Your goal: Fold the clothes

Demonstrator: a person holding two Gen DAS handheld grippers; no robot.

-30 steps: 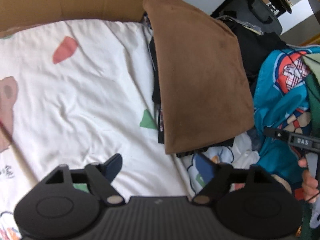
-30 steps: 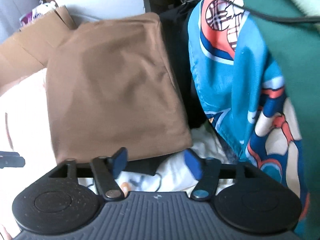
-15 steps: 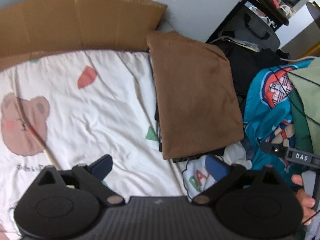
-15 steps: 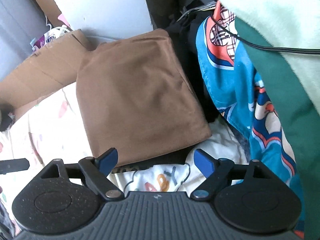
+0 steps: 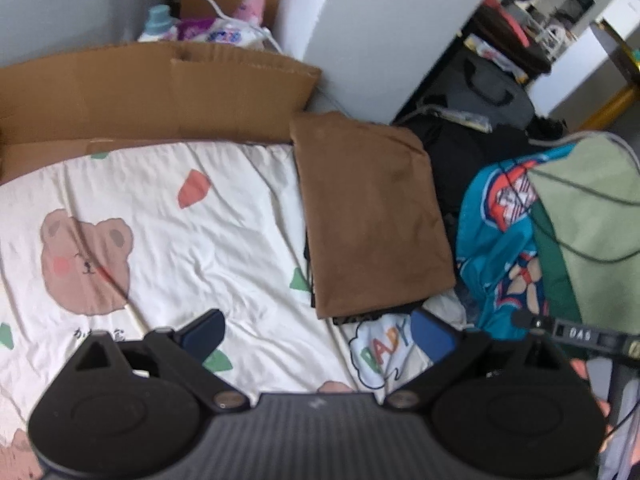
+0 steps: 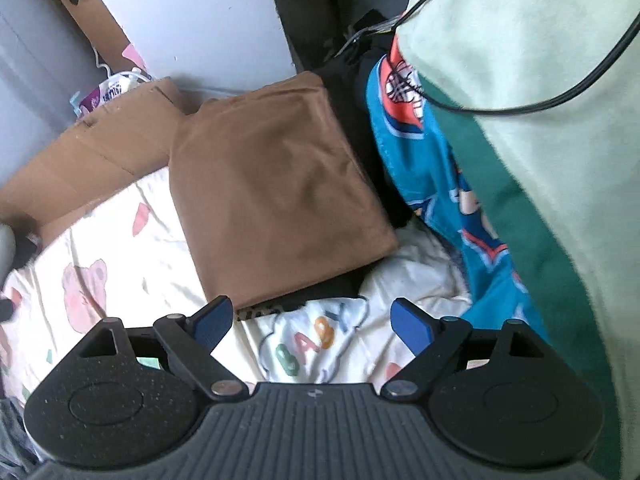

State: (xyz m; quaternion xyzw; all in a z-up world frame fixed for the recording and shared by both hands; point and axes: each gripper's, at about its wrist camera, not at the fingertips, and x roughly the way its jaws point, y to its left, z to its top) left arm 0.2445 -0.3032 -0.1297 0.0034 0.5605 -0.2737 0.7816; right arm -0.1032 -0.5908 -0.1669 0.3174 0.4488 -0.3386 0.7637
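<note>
Left wrist view, left gripper [image 5: 316,332] spread wide, jaws just opened, nothing between them, folded brown garment [image 5: 372,212] lying on the bear-print sheet [image 5: 168,240] beside a teal cartoon cloth [image 5: 496,248], right wrist view, right gripper [image 6: 312,322] wide too, jaws just opening, empty, brown garment ahead on a dark garment [image 6: 320,292].

We are in a home, in a lived-in bedroom or spare room used for laundry. We work over a white bedsheet [image 5: 224,240] printed with bears, carrots and the word BABY, the sort of bedding found on a family bed. A folded brown garment [image 5: 372,216] lies on it beside a heap of unsorted clothes [image 5: 516,240]. Flattened cardboard [image 5: 152,92] lines the far edge, and behind it we see a detergent bottle [image 5: 157,26] and soft packs of household goods [image 5: 230,34]. A dark bag [image 5: 486,92] sits on the floor by the wall.
</note>
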